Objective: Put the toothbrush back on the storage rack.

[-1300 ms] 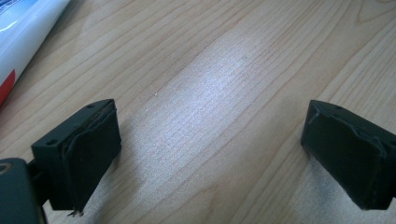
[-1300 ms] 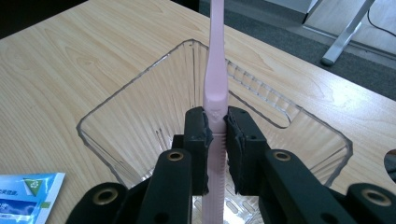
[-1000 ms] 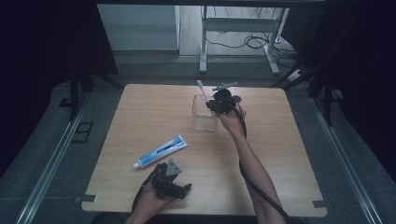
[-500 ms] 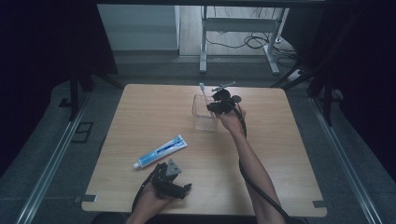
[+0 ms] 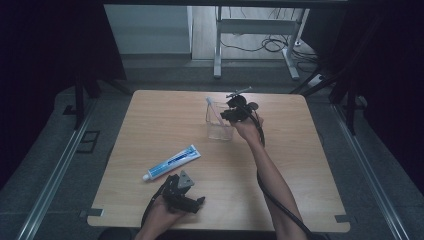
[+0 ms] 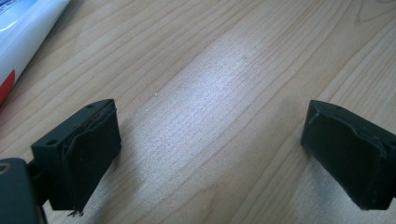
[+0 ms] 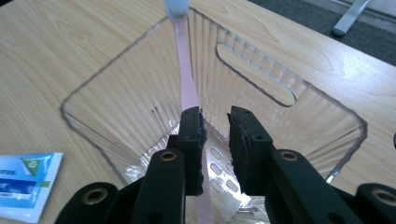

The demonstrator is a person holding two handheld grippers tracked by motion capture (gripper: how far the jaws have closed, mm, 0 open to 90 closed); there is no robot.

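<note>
The surface (image 5: 150, 125) is a pale wood-grain tabletop with rounded corners, standing on grey carpet in a dim room. Dark curtains hang at both sides, and a metal frame (image 5: 217, 45) with trailing cables sits behind the far edge.

A pink toothbrush (image 7: 186, 79) stands in a clear ribbed plastic cup (image 7: 116, 88) with squared corners and a slot cut in one wall. The cup is near the middle of the far half of the surface. The toothbrush handle is slim and pale pink, and the head is whitish. Its long axis runs steeply up from the cup's floor, and the head rests against the far rim, tilted away from the person.

The right tongs (image 7: 215, 128) reach down into the cup. Their jaws are a narrow gap apart and have just been opening. The handle lies along the outer side of one jaw, seemingly touching it but not pinched, though the angle makes this hard to judge.

The left tongs (image 6: 210, 149) rest low over the bare near edge of the surface, spread wide and holding nothing. A blue-and-white toothpaste tube (image 5: 171, 162) lies flat just beside them.
</note>
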